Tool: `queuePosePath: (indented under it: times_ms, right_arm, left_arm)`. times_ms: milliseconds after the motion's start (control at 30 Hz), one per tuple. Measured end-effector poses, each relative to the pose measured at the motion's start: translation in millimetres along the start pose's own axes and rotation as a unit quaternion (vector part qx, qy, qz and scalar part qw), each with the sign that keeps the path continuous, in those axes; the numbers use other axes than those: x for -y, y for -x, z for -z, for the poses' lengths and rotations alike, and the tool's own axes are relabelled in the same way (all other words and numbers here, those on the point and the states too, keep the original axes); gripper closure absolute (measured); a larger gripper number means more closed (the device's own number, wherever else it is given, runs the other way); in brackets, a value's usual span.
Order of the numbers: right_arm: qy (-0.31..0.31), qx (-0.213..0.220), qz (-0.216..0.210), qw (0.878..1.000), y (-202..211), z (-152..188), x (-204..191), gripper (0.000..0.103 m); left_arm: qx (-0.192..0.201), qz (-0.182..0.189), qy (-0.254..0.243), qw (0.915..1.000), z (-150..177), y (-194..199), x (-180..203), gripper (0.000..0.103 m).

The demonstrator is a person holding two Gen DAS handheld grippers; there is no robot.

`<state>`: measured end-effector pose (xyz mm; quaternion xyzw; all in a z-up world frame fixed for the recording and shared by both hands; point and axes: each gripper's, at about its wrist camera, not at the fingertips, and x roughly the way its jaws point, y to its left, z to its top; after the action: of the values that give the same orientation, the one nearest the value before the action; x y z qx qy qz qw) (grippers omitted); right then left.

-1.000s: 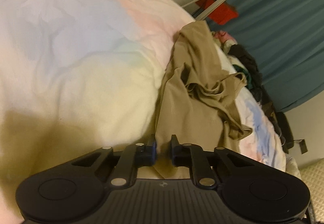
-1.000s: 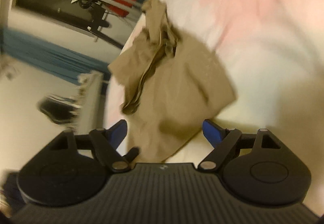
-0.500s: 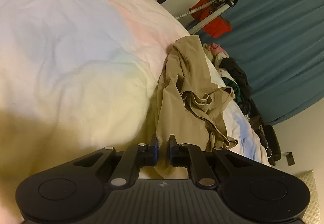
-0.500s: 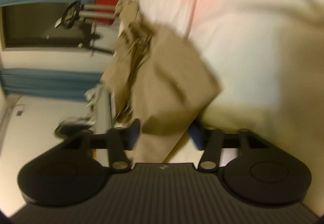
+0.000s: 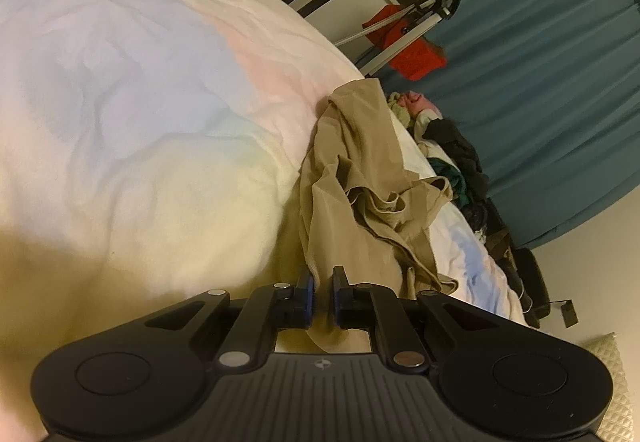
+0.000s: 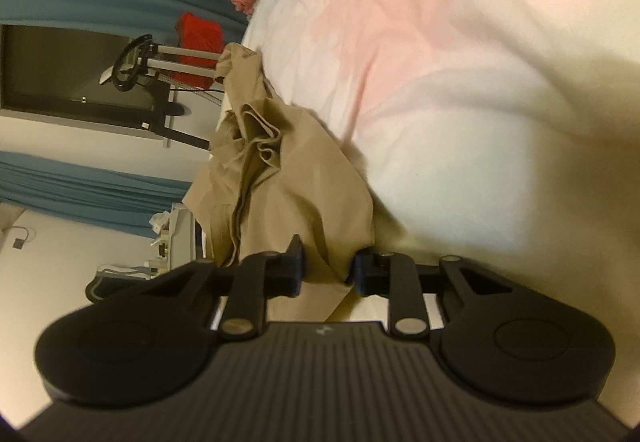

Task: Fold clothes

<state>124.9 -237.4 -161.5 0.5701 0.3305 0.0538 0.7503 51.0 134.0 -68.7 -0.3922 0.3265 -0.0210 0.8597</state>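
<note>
A tan garment (image 5: 360, 186) lies crumpled along the edge of a pastel duvet (image 5: 140, 122). My left gripper (image 5: 323, 284) is shut on the garment's near edge, which passes between its fingers. In the right wrist view the same garment (image 6: 288, 178) runs from the bed edge down into my right gripper (image 6: 327, 268). Its jaws stand close on either side of a bunched corner of cloth and pinch it.
A pile of dark and coloured clothes (image 5: 452, 146) lies further along the bed. A red bag (image 5: 408, 54) and a metal-framed stand (image 6: 140, 62) are beside the bed. Blue curtains (image 5: 540, 82) hang behind.
My right gripper's jaws closed in from wide open onto the garment's corner. My left gripper stayed shut on the cloth and drew back a little, lifting the near edge.
</note>
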Motion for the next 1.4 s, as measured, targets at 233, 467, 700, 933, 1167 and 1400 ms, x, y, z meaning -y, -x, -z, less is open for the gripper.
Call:
queuePosePath:
  times_ms: [233,467,700,933,1167,1400]
  right_arm:
    - [0.027,0.016,-0.037,0.999,18.1,-5.0,-20.3,0.089]
    - [0.065,0.037,-0.078,0.994,61.0,-5.1,-50.7,0.09]
    - [0.095,0.052,-0.099,0.989,121.1,22.4,-53.3,0.09]
    - [0.133,0.09,-0.13,0.978,199.6,70.2,-38.6,0.09]
    - [0.142,0.113,-0.125,0.975,223.1,81.8,-38.3,0.09]
    - [0.122,0.049,-0.068,0.989,143.8,18.0,-87.9,0.089]
  left_arm:
    - [0.025,0.032,-0.016,0.999,-6.2,16.2,12.6,0.096]
    - [0.053,0.067,-0.068,0.9941,-4.6,57.8,40.0,0.097]
    - [0.072,0.094,-0.091,0.9889,31.9,124.7,38.8,0.097]
    - [0.086,0.129,-0.088,0.9839,68.9,194.2,34.6,0.097]
    - [0.083,0.132,-0.07,0.9853,69.5,209.7,38.3,0.097]
    - [0.069,0.079,-0.058,0.9928,7.5,133.4,75.0,0.097]
